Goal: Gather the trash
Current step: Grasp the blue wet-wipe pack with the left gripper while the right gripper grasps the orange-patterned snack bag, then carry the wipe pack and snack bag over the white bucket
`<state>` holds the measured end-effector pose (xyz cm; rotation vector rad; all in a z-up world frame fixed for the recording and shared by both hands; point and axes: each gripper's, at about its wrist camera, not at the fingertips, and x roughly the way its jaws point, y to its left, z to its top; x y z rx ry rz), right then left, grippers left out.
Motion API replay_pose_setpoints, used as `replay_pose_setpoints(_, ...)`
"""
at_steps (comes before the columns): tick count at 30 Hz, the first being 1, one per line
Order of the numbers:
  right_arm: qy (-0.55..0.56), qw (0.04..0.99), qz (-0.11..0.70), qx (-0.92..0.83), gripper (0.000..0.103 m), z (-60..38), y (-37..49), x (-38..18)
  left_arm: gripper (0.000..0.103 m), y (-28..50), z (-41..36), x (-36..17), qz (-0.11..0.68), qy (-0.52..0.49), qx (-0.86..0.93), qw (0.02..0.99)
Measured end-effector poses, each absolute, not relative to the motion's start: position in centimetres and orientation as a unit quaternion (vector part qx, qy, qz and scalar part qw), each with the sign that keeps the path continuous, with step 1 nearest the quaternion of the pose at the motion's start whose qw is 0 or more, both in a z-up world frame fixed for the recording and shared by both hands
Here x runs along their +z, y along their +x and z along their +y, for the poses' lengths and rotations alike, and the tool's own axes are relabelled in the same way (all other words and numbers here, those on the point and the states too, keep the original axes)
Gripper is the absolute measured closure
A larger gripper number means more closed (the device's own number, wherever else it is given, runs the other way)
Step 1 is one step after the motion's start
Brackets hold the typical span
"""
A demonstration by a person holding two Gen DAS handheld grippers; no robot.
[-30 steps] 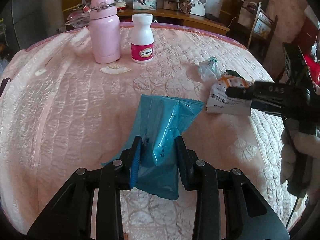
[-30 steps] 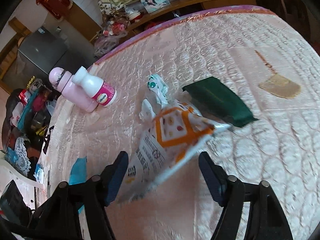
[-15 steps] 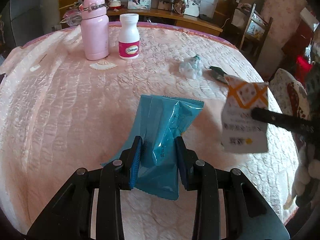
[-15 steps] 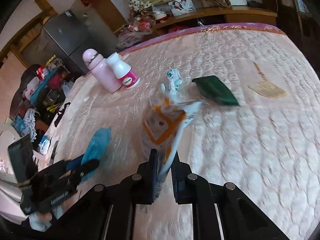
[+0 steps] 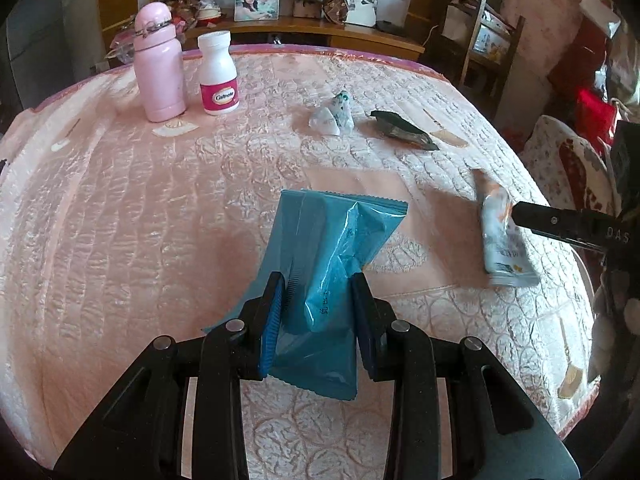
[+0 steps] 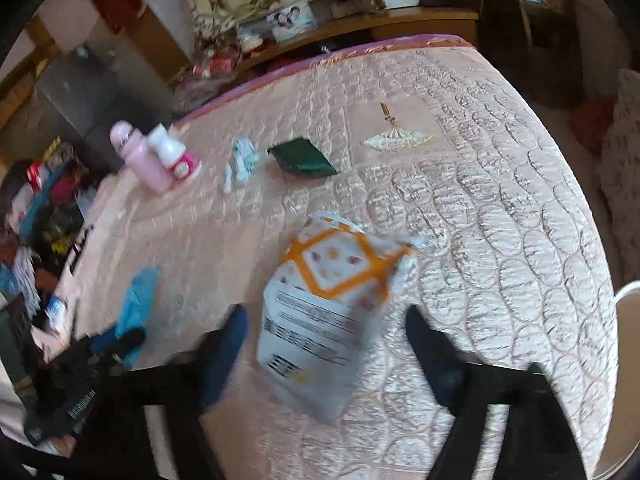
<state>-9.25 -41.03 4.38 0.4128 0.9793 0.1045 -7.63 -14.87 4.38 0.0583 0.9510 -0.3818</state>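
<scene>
- Pink quilted mattress fills both views.
- Left gripper tilts down, clamping a blue wrapper.
- Right gripper tilts down, jaws opening; an orange-white packet sits between them, clear of both pads.
- Only the right view shows a white rim at 3 o'clock.
- Green packet lies at 1 o'clock of the left gripper.

left wrist: steep down, close | right wrist: same | shared: mattress

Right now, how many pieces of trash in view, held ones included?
4. Blue wrapper pinched in the left fingers; orange-white packet between the opening right fingers, untouched; crumpled white wrapper and dark green packet lying mid-mattress. More may be hidden off-frame.
</scene>
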Motion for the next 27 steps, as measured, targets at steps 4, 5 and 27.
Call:
replay_pose_setpoints(4,0.176,0.858,0.48,0.032,0.02,-39.7,-8.1,3.9,0.07,-7.0,-15.3,3.6,0.46,0.028,-0.167,0.872)
replay_pose_setpoints(5,0.165,0.859,0.485,0.024,0.02,-39.3,-7.6,3.5,0.069,-6.8,-15.4,3.4,0.461,0.026,-0.166,0.871)
replay_pose_setpoints(27,0.115,0.876,0.468,0.002,0.041,-40.2,-9.7,1.9,0.068,-6.9,-17.6,2.8,0.461,0.034,-0.177,0.869)
